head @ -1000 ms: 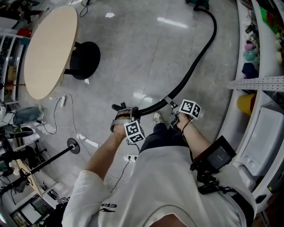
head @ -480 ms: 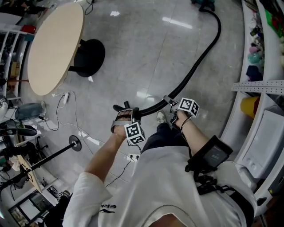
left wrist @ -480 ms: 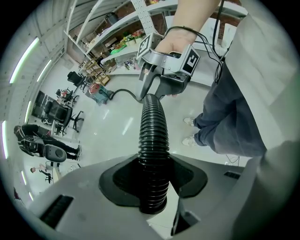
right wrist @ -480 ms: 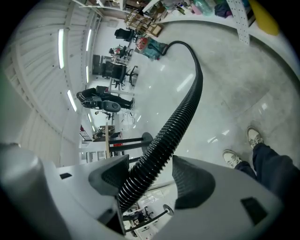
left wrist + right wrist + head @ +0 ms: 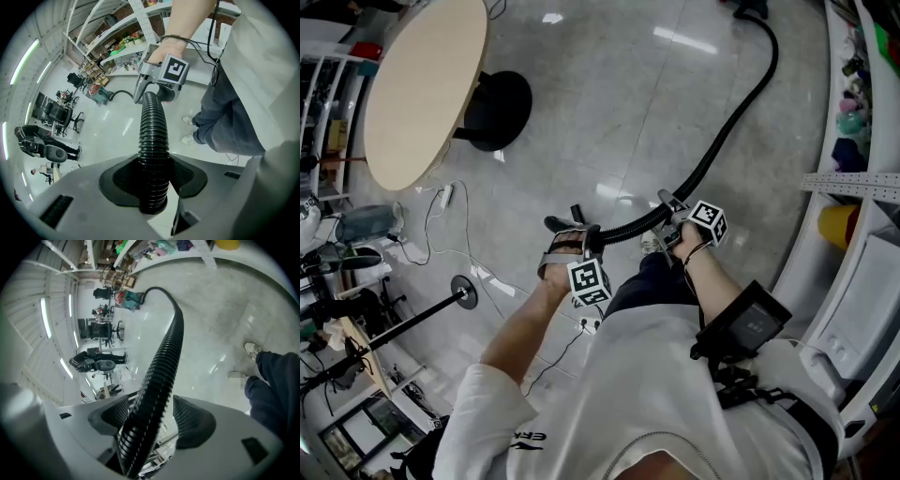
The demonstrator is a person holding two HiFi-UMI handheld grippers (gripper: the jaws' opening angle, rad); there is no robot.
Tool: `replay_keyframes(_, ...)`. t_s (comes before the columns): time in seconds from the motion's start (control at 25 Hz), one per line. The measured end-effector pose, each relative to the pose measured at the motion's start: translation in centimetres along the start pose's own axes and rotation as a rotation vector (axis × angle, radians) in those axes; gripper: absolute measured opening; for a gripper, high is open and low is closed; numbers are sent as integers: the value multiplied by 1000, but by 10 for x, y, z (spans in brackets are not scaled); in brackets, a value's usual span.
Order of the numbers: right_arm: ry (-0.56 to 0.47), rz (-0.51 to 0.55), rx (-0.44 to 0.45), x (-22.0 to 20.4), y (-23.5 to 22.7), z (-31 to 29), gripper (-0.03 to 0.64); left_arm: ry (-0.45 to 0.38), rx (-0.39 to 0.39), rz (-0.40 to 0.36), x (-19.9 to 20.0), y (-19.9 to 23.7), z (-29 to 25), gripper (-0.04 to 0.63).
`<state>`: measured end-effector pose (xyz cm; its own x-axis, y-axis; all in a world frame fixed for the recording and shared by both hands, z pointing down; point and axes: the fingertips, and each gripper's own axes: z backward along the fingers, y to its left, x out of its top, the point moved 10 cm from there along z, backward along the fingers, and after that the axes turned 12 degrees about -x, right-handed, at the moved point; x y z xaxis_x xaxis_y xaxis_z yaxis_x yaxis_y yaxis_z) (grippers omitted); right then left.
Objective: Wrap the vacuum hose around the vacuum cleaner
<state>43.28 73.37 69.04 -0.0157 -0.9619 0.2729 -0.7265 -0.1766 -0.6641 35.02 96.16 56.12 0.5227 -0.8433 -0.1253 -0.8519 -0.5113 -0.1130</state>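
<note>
A black ribbed vacuum hose (image 5: 731, 122) runs across the floor from the vacuum cleaner (image 5: 752, 7) at the top edge down to my two grippers. The left gripper (image 5: 567, 225) is shut on the hose (image 5: 152, 140) near its free end, and both pads touch it. My right gripper (image 5: 667, 208) sits further along, with the hose (image 5: 164, 366) lying slantwise between its jaws. It leans on the left pad and a narrow gap shows at the right pad. In the right gripper view the teal vacuum cleaner (image 5: 129, 300) stands far off.
A round beige table (image 5: 422, 89) on a black base (image 5: 502, 122) stands at the upper left. Thin cables (image 5: 441, 244) and a stand with a round foot (image 5: 464, 292) lie to the left. White shelving (image 5: 853, 178) curves along the right. The person's shoe (image 5: 652, 242) is below the hose.
Both grippers have drifted slightly up the picture with the hose between them. The right gripper's marker cube has rolled a little. The hose still bridges the two.
</note>
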Motion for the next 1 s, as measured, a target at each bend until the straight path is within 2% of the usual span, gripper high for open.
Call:
replay_keyframes(0.08, -4, -6, 19, 7, 4, 0, 279, -13, 2, -2, -4, -6, 3, 161)
replay_keyframes(0.24, 10, 180, 14, 11, 26, 13, 267, -42, 18, 16, -7, -6, 5, 161)
replay_keyframes(0.32, -17, 230, 22, 13, 37, 27, 267, -72, 26, 15, -4, 0, 7, 161)
replay_keyframes(0.52, -71, 179, 90, 17, 41, 57, 249, -116, -6, 17, -1, 3, 3, 161)
replay_keyframes(0.64, -101, 180, 89, 21, 44, 72, 225, -122, -3, 0, 3, 1, -2, 161)
replay_keyframes(0.8, -149, 269, 97, 27, 62, 91, 216, -159, 0, -15, 13, 4, -7, 161)
replay_keyframes(1.0, -217, 383, 149, 23, 88, 112, 207, -218, 18, 2, 20, 7, -6, 161)
